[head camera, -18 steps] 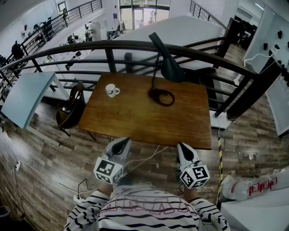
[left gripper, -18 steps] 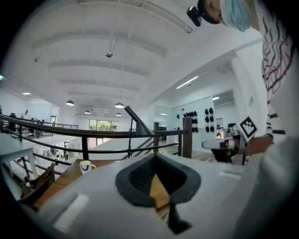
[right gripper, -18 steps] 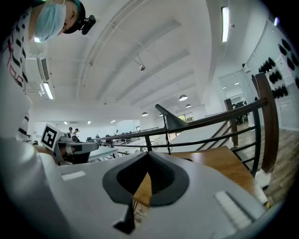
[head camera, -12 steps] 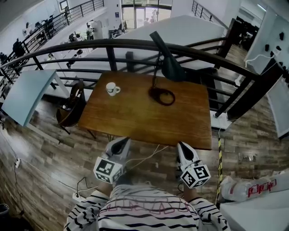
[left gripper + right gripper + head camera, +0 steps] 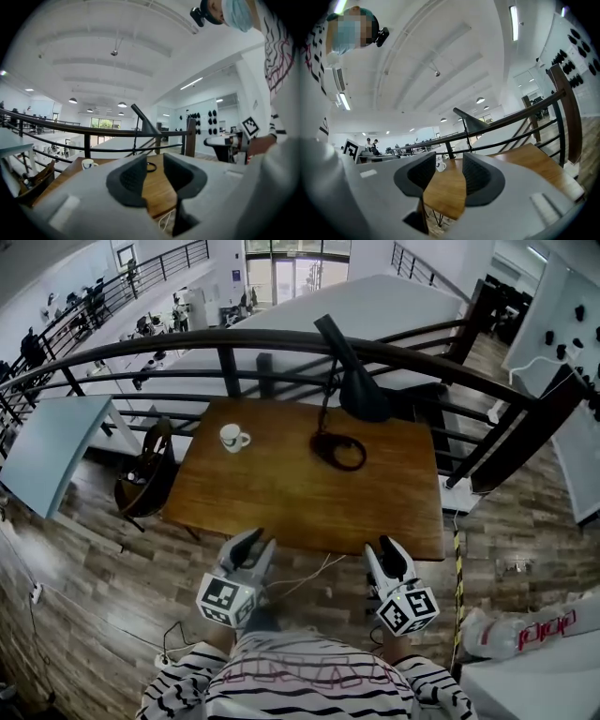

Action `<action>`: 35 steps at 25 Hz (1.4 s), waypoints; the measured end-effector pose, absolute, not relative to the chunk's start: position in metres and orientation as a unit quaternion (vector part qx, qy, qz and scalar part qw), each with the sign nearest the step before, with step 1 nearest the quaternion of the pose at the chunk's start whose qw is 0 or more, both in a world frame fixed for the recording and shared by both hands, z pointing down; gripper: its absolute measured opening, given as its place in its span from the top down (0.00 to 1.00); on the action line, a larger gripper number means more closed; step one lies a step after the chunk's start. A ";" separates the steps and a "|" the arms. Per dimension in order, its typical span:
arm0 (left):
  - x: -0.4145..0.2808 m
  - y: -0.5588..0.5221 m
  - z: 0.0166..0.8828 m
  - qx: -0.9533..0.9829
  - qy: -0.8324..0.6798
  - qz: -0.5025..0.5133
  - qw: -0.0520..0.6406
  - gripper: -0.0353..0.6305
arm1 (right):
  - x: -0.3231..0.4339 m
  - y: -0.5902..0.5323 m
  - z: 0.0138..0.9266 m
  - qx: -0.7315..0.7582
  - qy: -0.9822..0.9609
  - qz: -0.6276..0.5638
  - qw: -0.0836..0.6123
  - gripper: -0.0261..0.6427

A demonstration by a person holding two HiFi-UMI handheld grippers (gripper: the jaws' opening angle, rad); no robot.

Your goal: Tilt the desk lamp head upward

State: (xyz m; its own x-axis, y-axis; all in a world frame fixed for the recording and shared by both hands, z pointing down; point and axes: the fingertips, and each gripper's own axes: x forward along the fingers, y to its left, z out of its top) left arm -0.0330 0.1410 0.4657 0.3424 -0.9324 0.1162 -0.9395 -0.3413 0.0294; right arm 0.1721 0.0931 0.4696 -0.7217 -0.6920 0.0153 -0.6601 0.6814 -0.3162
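1. While both grippers hover just short of the near edge of the brown wooden worktop, neither touches anything on it.
2. The left gripper has its jaws moderately apart with nothing between them. In the left gripper view only bare worktop shows through the gap.
3. The right gripper is likewise partly spread and empty, and its own view shows just wood between the pads.
4. The black desk lamp, with a cone-shaped head, stands well ahead of both grippers at the far side of the worktop, close to the dark metal railing. It lies ahead and to the right of the left gripper, and ahead and slightly left of the right gripper.
5. Its ring-shaped base rests on the wood nearer the grippers than the head, which slants downward.
6. Seen along the left gripper, the lamp rises above the jaw gap. Seen along the right gripper, it stands above the right-hand jaw.
7. A white ceramic mug sits far ahead of the left gripper, well apart from the lamp.
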 end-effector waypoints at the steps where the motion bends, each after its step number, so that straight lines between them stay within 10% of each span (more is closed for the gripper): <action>1: -0.038 0.135 0.464 0.820 -0.569 0.039 0.045 0.77 | 0.167 0.089 0.469 -0.373 0.914 -0.154 0.055 0.70; 35: -0.236 -0.073 0.468 0.890 -0.448 0.045 0.065 0.70 | -0.016 -0.071 0.455 -0.504 0.844 -0.165 0.075 0.64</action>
